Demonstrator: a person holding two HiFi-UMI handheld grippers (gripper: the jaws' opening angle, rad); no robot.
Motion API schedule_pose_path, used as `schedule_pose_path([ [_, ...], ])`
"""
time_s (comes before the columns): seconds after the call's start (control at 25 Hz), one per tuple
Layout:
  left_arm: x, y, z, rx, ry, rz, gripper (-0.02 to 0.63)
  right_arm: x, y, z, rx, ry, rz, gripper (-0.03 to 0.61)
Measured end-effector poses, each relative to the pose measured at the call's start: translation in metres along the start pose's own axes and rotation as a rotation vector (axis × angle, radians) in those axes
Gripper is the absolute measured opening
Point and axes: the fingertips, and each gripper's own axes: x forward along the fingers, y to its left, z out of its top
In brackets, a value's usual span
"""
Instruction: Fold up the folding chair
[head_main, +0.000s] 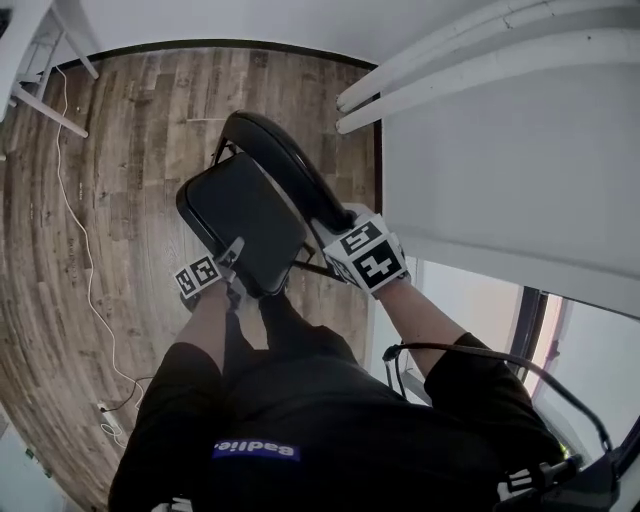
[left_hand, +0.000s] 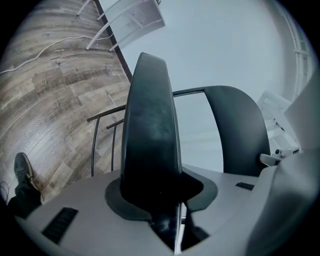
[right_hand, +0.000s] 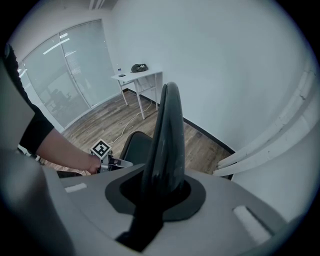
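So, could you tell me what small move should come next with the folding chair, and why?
Probably raise the left tongs a little, swinging the black padded seat toward the curved black backrest while the right tongs steady that. Each is clamped on its part, and the left gripper view shows a clear gap between seat and backrest, so the folding looks unfinished.

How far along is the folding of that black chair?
Both grips look made: the left gripper is clamped on the seat, the right gripper on the backrest. The seat appears tilted up, front edge raised. A clear gap shows between seat and backrest, so closing them flat together is what is left.
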Motion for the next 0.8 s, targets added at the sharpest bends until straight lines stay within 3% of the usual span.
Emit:
schedule_pose_path([
  [0.36,0.023,-0.042,-0.009,-0.018,-0.041,0.113,0.141,-0.016,0.015,0.003,-0.058,0.007,-0.016,0.058],
  [0.8,0.041,-0.069,-0.015,-0.032,-0.032,0.246,0.140,-0.026,0.046,0.005,-0.058,0.003,0.036,0.061],
])
